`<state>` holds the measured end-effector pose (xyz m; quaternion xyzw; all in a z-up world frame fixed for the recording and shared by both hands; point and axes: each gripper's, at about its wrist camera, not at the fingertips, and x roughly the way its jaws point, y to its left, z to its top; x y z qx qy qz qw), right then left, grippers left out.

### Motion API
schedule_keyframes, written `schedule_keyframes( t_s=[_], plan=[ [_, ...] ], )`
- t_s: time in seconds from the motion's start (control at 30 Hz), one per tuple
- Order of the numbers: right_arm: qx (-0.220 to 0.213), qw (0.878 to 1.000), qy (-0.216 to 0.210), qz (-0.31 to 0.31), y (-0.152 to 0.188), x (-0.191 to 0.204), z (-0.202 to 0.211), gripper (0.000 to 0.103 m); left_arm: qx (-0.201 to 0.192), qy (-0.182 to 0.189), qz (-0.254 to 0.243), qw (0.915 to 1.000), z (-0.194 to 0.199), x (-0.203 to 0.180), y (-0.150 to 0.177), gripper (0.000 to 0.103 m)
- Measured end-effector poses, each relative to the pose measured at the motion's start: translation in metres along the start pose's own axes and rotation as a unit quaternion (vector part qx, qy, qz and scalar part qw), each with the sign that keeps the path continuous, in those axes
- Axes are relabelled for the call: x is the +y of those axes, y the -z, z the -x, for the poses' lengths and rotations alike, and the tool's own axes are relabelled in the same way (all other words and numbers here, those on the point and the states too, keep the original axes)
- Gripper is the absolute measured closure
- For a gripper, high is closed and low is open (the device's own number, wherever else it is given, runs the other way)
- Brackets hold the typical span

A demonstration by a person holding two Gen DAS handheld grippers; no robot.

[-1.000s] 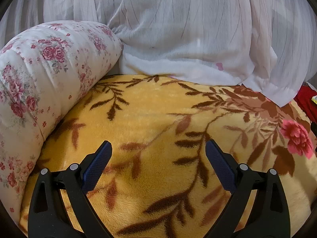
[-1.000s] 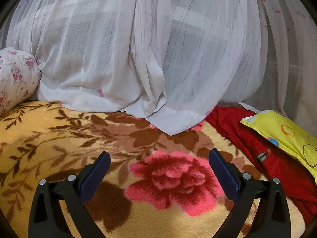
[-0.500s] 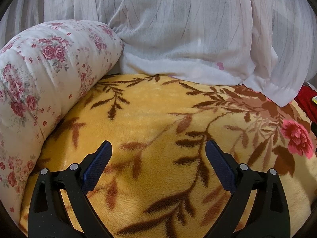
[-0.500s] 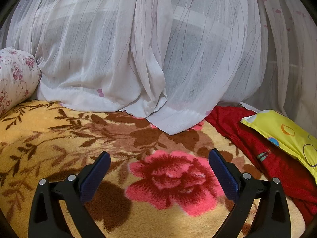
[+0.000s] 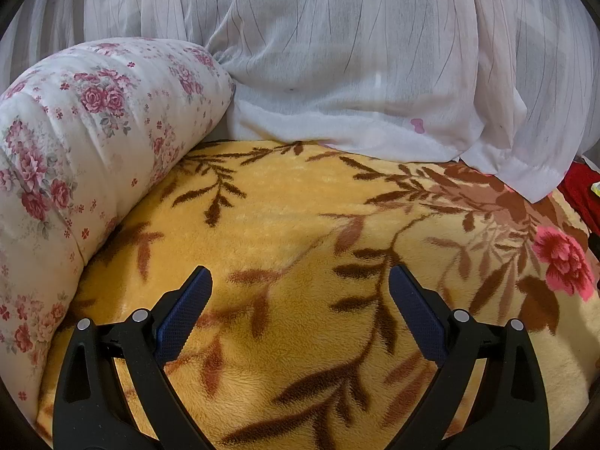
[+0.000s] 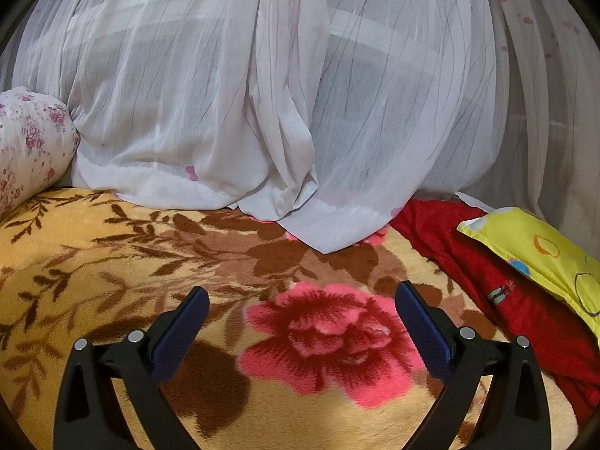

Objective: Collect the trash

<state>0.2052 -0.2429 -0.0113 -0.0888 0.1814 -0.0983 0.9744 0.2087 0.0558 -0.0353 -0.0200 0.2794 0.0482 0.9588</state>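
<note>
Both claws, L gripper (image 5: 300, 281) & R gripper (image 6: 302, 302), spread wide w/ nothing held, over yellow floral blanket (image 5: 285, 210); no trash visible ahead of either, so direction, axis & nearer hand undeterminable.

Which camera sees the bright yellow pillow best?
The right wrist view shows it best: the yellow pillow lies at the right edge on the red cloth, its printed circles clear. The left wrist view catches only a tiny yellow sliver at its far right edge.
</note>
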Motion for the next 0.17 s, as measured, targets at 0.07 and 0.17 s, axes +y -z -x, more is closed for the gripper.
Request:
schedule_keyframes(
  t_s=[0.07,0.17],
  plan=[
    [0.000,1.000,0.000,0.000,0.0004,0.0002,-0.0001,0.005,0.001,0.001,0.000,1.0000,-0.0004,0.0007,0.0008,0.010],
    [0.001,1.000,0.000,0.000,0.0008,0.0004,-0.0002,0.005,0.001,0.001,-0.001,1.0000,-0.0002,0.0018,0.0019,0.010]
  ],
)
